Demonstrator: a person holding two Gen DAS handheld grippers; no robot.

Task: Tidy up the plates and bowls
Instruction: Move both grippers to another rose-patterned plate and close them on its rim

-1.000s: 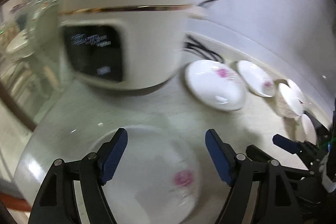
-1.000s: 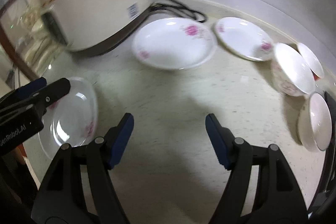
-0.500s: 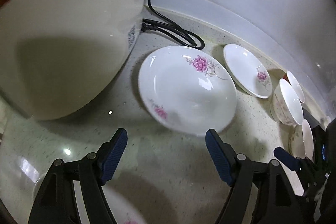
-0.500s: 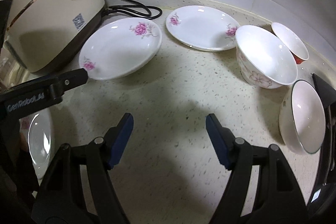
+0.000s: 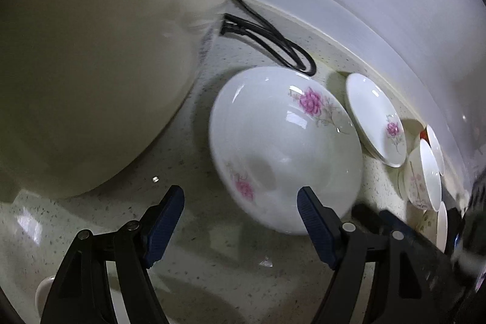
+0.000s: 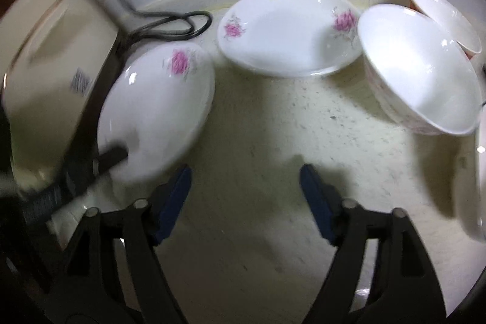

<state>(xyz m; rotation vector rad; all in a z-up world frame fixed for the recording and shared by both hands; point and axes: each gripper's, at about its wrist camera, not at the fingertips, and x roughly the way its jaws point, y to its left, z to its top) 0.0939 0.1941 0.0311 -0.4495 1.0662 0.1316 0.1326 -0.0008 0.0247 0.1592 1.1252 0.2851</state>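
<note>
A white plate with pink flowers (image 5: 285, 148) lies on the speckled counter just ahead of my open, empty left gripper (image 5: 240, 214); its near rim is by the right fingertip. It also shows in the right wrist view (image 6: 158, 111), with the left gripper's finger (image 6: 112, 157) at its near edge. A second flowered plate (image 6: 288, 29) (image 5: 376, 117) lies behind it by the wall. A white bowl (image 6: 419, 72) (image 5: 423, 175) stands at the right, with a smaller bowl (image 6: 446, 20) behind it. My right gripper (image 6: 246, 196) is open and empty above bare counter.
A cream rice cooker (image 5: 91, 66) (image 6: 51, 69) fills the left side, its black cord (image 5: 267, 32) looping by the wall. Another bowl's rim (image 6: 481, 172) shows at the far right edge. A plate's edge (image 5: 45, 290) shows at the bottom left.
Both grippers have moved forward toward the dishes. The left one has closed in on the near flowered plate. Both have stayed open.
</note>
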